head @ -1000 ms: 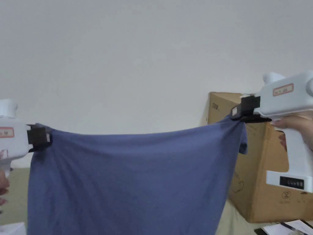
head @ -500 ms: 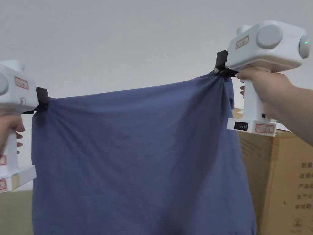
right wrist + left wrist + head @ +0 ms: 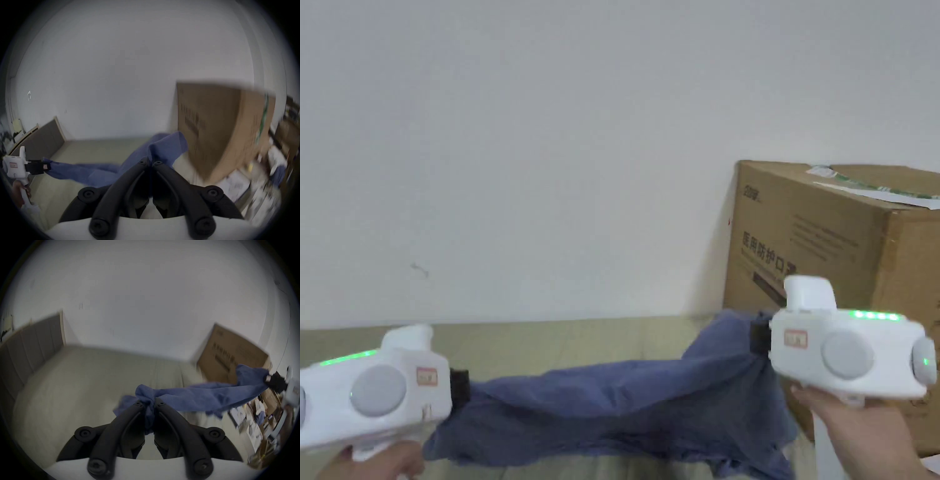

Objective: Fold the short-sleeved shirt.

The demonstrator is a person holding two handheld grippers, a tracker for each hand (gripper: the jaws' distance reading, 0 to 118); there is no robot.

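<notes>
The shirt [image 3: 612, 406] is held stretched between the two tools, low over the bed [image 3: 562, 340]; its middle sags onto the bed while both held corners stay raised. The left tool [image 3: 148, 403] is clamped on a bunched corner of cloth, seen pinched between its jaws in the left gripper view; the right tool [image 3: 150, 160] is likewise closed on the other corner (a flap of fabric stands up just past its tips), near a box [image 3: 837, 237]. The step in hand is judged to be the laying-out of the shirt flat; next, both corners should be lowered evenly and drawn apart, so that the cloth is spread without wrinkles before any fold is made.
</notes>
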